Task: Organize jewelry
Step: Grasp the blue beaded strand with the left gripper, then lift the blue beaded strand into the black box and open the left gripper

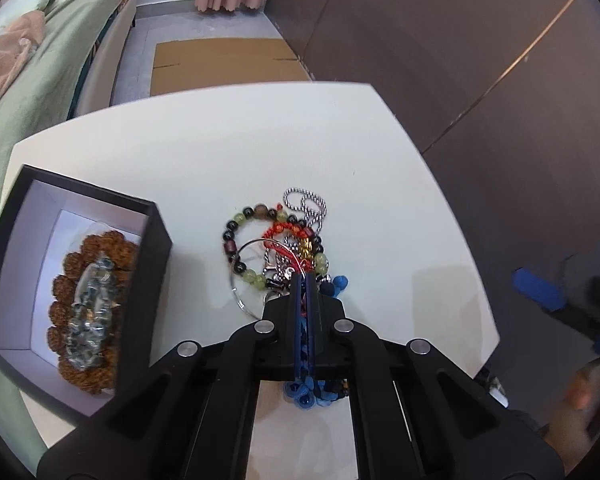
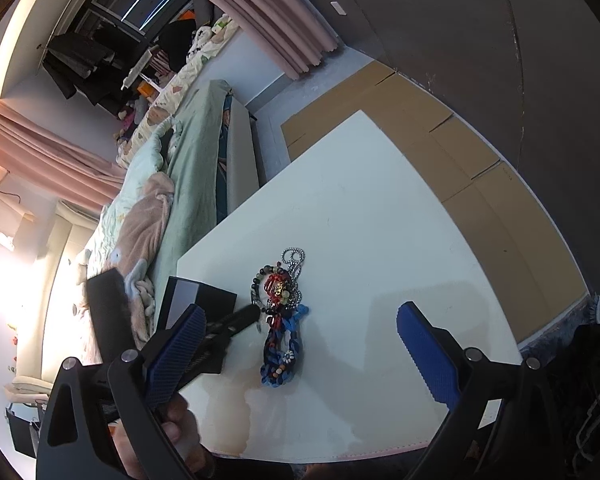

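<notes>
A heap of jewelry lies on the white table (image 1: 180,160): a green and black bead bracelet (image 1: 244,240), a silver ball chain (image 1: 306,204), red cord pieces (image 1: 284,232), a thin wire hoop (image 1: 240,280) and a blue woven piece (image 1: 304,394). My left gripper (image 1: 305,280) is shut on the blue woven piece, low over the heap. A black box (image 1: 158,248) at the left holds a brown bead bracelet (image 1: 100,248) and a clear crystal one (image 1: 92,312). My right gripper (image 2: 300,344) is open, held above the heap (image 2: 280,300).
A bed with green covers (image 1: 40,80) runs along the table's left side. Flat cardboard (image 1: 224,64) lies on the floor beyond the far edge. A dark wall (image 1: 480,60) is at the right. The table's right half is bare.
</notes>
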`<state>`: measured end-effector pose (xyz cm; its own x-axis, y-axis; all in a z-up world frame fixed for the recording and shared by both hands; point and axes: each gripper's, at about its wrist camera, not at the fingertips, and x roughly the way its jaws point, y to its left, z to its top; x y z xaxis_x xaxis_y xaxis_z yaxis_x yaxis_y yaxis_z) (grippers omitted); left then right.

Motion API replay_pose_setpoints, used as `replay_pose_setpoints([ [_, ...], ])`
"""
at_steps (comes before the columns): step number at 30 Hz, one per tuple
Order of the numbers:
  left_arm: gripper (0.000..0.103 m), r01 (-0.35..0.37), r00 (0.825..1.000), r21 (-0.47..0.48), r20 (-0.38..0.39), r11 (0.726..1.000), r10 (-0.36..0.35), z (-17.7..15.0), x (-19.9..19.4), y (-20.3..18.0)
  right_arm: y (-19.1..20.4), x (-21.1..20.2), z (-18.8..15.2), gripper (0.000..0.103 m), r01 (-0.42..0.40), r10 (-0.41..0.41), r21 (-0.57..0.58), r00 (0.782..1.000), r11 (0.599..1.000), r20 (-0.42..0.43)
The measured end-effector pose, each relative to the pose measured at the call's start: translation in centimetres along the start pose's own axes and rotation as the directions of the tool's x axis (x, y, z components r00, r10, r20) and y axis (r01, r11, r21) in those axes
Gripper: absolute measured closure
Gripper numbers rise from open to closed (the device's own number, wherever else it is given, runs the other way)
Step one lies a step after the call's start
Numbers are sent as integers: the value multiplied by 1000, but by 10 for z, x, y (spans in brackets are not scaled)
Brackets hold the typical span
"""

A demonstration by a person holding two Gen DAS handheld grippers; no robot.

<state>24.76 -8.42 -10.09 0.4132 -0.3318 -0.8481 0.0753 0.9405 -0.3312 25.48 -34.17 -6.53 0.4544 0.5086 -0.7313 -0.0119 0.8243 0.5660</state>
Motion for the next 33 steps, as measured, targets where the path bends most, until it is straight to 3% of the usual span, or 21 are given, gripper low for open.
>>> replay_pose_setpoints([
  [3,100,20,999,-17,31,1000,-20,3,-14,5,3,11,-3,16,11,-12,-13,1000,1000,-27],
  [11,100,72,993,-48,97,996,-68,8,-45,20,13,51,-15,61,67,-73,-48,988,997,-135],
  [21,100,107,982,-63,162,992,-95,9,-75,37,37,99,-39,72,152,-183,-144,955,978,-234],
  [26,100,112,978,-78,185,991,-96,9,-89,51,50,117,-52,90,164,-215,-197,938,966,-272],
  [28,100,115,977,-90,192,989,-96,8,-93,57,54,118,-52,91,168,-220,-209,940,964,-262],
  [33,100,120,974,-109,207,987,-95,8,-102,69,58,95,-39,93,130,-161,-168,970,977,-184],
])
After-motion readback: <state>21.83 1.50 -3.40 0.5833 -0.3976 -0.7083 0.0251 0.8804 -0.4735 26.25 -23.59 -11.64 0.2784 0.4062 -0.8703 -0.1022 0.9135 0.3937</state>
